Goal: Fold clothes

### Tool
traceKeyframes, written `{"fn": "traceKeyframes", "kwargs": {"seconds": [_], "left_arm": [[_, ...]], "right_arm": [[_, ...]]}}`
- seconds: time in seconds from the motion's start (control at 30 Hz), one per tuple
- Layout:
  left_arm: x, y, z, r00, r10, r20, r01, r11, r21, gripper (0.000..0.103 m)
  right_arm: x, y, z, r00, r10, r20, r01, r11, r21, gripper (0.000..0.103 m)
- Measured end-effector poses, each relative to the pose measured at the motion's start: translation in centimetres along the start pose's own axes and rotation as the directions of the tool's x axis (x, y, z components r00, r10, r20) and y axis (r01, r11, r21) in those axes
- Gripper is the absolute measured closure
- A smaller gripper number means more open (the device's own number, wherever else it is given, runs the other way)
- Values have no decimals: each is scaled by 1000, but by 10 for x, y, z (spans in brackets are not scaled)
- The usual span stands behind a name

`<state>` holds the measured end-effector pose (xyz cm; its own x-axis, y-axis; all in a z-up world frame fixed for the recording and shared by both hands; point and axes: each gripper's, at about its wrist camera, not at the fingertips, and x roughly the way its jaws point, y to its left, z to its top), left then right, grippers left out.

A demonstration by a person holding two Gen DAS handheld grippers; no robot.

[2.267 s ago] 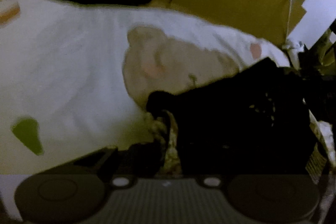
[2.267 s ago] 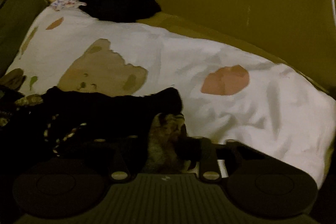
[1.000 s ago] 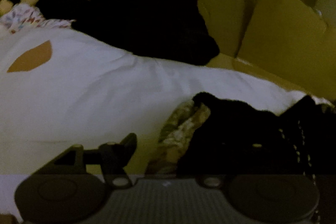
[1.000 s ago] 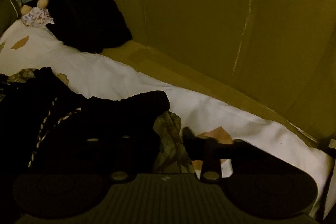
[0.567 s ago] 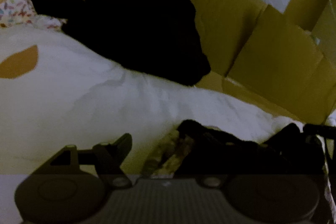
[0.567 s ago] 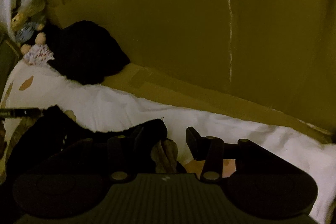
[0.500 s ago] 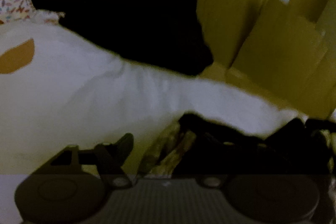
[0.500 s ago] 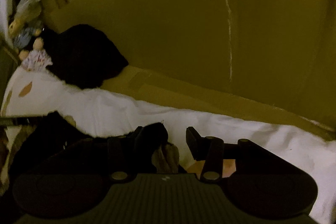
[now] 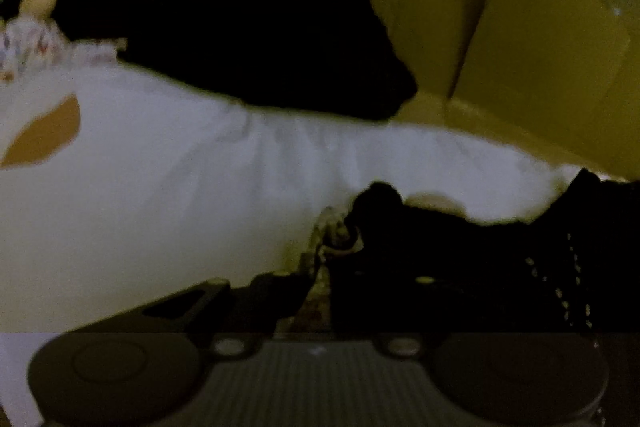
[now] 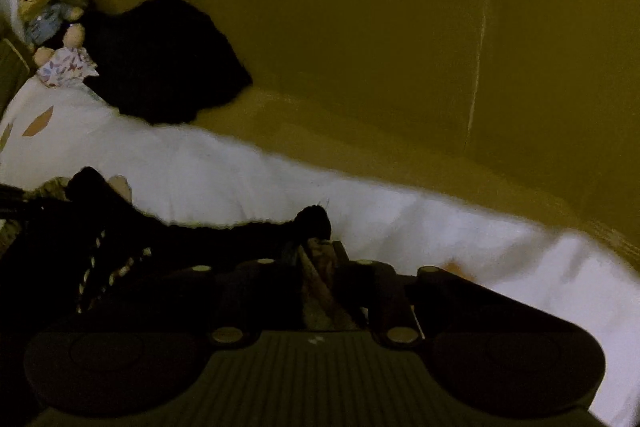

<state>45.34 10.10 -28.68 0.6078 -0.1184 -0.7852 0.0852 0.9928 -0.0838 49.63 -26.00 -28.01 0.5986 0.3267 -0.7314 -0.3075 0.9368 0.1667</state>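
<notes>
A black garment (image 9: 460,259) with a mottled patterned lining lies on a white sheet (image 9: 180,187). In the left wrist view its near-left corner sits between the jaws of my left gripper (image 9: 320,279). These jaws are closing and pinch the lining edge, and the right finger is hidden under the cloth. In the right wrist view the same black garment (image 10: 180,239) stretches away to the left. My right gripper (image 10: 318,263) is closing on the other corner, with the lining pressed between its fingers.
A heap of black clothes (image 9: 272,35) (image 10: 160,63) lies at the far edge of the sheet (image 10: 200,167). Cardboard walls (image 9: 540,67) (image 10: 360,47) stand behind it. A small doll (image 10: 66,61) (image 9: 28,31) sits at the far left corner.
Both grippers stood open around the garment's corners and have now closed on them. The left finger swung in toward the lining. The right view dipped slightly toward the sheet.
</notes>
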Motion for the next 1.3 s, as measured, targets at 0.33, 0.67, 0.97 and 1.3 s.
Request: {"fn": "traceKeyframes", "kwargs": {"seconds": [0.33,0.67,0.97,1.3], "left_arm": [[20,-8,-3,995,96,-36,-97,995,-8,68],[-32,-9,7,995,96,-19,-97,994,-40,45],[-136,-53,32,1000,0,12,0,999,44,40],[-232,-127,23,995,-81,55,72,986,148,35]], "right_arm": [[28,21,-1,991,-131,-20,128,986,-107,79],[-43,-2,5,999,-43,-23,42,998,-35,40],[-152,-9,-11,998,-67,10,67,998,0,41],[-268,-11,-46,994,-94,53,89,992,89,41]]}}
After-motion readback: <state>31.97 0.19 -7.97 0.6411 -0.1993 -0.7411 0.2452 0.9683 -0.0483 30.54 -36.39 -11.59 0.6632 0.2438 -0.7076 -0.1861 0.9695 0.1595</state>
